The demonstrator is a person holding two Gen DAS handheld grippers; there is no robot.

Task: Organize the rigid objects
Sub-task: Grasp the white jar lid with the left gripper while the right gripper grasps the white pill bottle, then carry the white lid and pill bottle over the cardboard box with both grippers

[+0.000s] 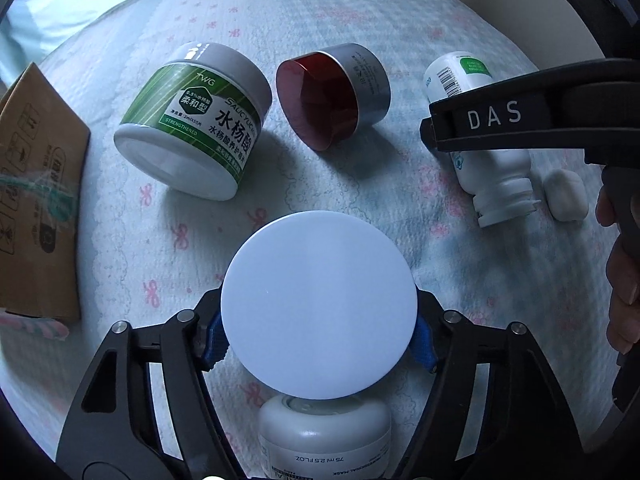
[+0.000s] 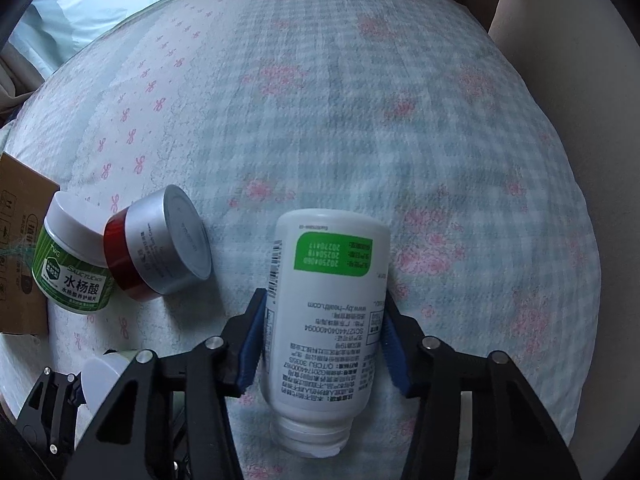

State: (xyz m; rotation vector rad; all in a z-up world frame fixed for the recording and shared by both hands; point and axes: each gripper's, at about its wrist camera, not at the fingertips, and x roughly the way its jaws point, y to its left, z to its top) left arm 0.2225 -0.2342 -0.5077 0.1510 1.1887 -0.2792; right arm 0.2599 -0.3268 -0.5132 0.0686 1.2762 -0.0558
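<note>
My left gripper [image 1: 319,338] is shut on a round white lid [image 1: 319,304], held above a small white jar [image 1: 324,436] marked 75 ml. My right gripper [image 2: 324,344] has its blue pads [image 2: 252,344] on both sides of a white bottle [image 2: 328,312] that lies on its side without a cap; the pads look to touch it. The same bottle [image 1: 480,152] shows in the left wrist view under the right gripper's black body. A green-labelled white jar [image 1: 196,120] and a red jar with a silver lid [image 1: 332,94] lie on their sides on the bedspread.
A cardboard box [image 1: 36,196] stands at the left edge. A small white case [image 1: 566,196] lies beside the bottle's mouth. The surface is a soft checked bedspread [image 2: 360,120] with pink bows. A pale cushion [image 2: 560,40] is at the far right.
</note>
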